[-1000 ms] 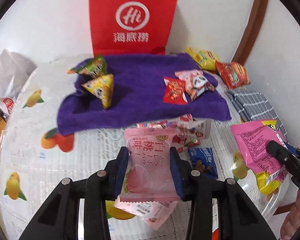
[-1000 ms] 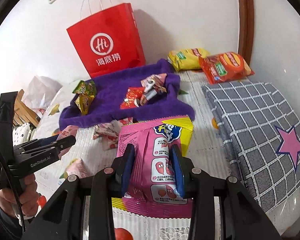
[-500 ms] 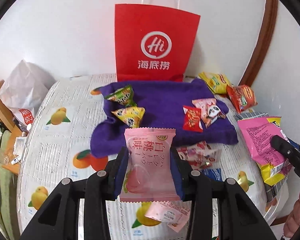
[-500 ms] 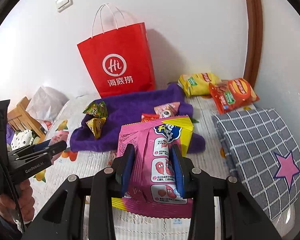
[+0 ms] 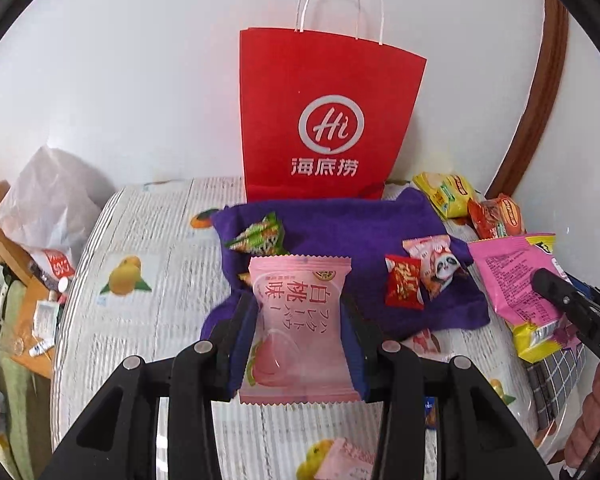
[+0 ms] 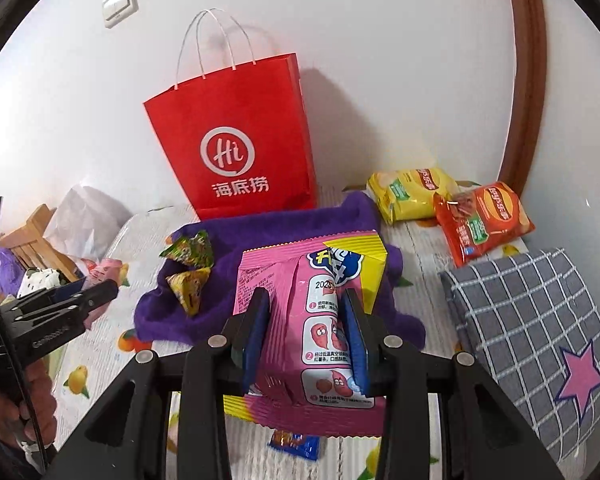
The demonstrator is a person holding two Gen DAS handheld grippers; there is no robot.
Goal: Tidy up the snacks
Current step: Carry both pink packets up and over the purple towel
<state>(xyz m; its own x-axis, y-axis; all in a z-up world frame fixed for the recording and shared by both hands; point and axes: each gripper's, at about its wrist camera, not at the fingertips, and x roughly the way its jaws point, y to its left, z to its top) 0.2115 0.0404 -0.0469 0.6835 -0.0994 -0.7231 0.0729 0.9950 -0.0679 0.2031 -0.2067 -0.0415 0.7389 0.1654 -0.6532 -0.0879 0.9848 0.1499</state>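
Left gripper [image 5: 299, 332] clamps a pale pink peach snack packet [image 5: 298, 326]. Right gripper [image 6: 305, 334] clamps a pink-yellow snack bag [image 6: 312, 320], both above purple towel [image 5: 340, 224], red paper bag [image 5: 324, 120] behind.

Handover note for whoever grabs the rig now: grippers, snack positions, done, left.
Left gripper: shut on the pale pink peach packet, held above the table.
Right gripper: shut on the pink and yellow snack bag, also held up.
Red paper bag stands at the wall behind the purple towel.
On the towel: two triangle packs, a red packet and a panda packet.
Done: both picks.
Left: place both, then sort the loose snacks.
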